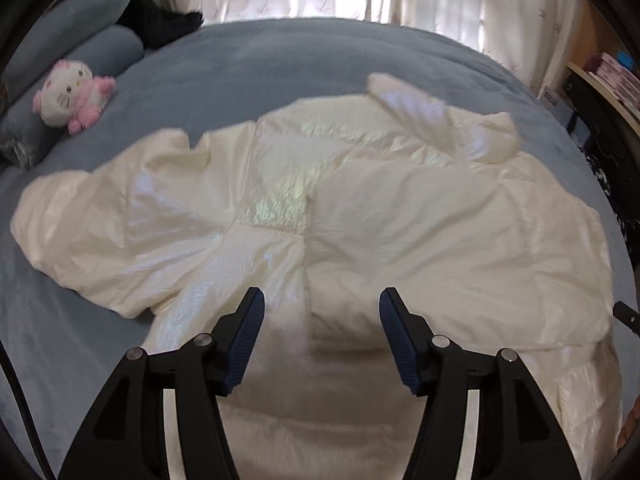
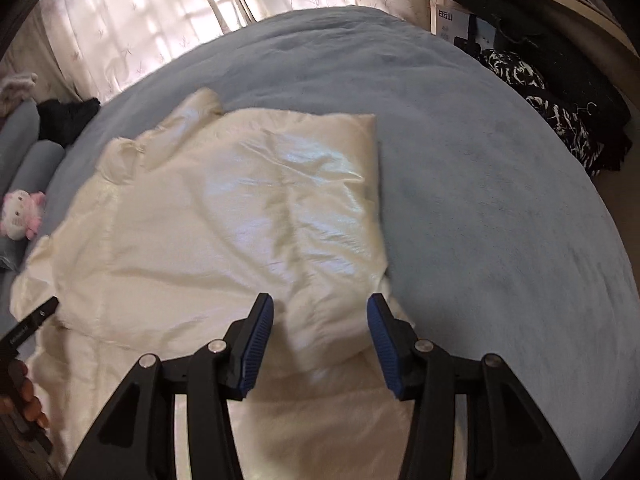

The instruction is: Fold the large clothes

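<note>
Plainly, the left tool (image 1: 322,300) hangs with its jaws apart and empty just above the near hem of the cream jacket (image 1: 360,220). The right tool (image 2: 320,306) is likewise spread, gripping nothing, over the jacket's right flank. The jacket lies flat mid-bed (image 2: 480,200), one side apparently folded inward, one sleeve trailing toward the plush cat (image 1: 72,94), likely awaiting its own fold.

Ahead of the fingers (image 2: 261,320): puffy cream quilted jacket (image 2: 224,216) covers mid-bed. Right of them, bare blue-grey fleece bed cover (image 2: 500,208), open run. Far left: pink-white plush cat toy (image 1: 72,96) on grey bolster pillows (image 1: 80,32). Far right: black patterned clothes (image 2: 560,120) at bed edge.
</note>
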A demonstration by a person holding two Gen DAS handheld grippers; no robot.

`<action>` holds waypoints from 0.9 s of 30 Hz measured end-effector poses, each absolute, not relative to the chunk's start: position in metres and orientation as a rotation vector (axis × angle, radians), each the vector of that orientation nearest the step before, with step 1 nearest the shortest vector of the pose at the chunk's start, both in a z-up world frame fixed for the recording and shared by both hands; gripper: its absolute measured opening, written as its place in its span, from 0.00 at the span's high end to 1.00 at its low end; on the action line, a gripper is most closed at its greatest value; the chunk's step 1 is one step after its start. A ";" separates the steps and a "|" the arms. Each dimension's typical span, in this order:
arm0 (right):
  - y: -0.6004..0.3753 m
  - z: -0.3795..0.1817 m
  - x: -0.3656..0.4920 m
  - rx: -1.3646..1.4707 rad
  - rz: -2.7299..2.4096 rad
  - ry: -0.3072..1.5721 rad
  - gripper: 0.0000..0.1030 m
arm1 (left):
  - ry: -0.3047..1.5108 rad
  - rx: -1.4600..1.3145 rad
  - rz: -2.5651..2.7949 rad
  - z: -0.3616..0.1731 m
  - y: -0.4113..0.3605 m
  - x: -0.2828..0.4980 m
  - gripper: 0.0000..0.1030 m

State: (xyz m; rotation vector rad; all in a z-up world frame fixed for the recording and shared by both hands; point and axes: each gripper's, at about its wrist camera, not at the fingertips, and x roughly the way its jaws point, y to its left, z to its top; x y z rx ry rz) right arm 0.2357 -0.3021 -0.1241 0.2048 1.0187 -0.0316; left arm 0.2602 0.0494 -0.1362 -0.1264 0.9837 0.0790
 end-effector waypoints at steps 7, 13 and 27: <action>-0.265 -0.083 0.203 0.210 0.032 0.948 0.52 | 0.906 -0.066 0.059 -0.085 0.043 0.206 0.27; -0.230 -0.061 0.165 0.249 0.071 0.914 0.52 | 0.852 -0.019 0.076 -0.054 0.051 0.162 0.24; -0.114 -0.037 0.119 0.152 0.200 0.897 0.51 | 0.783 -0.068 0.130 -0.021 0.129 0.092 0.22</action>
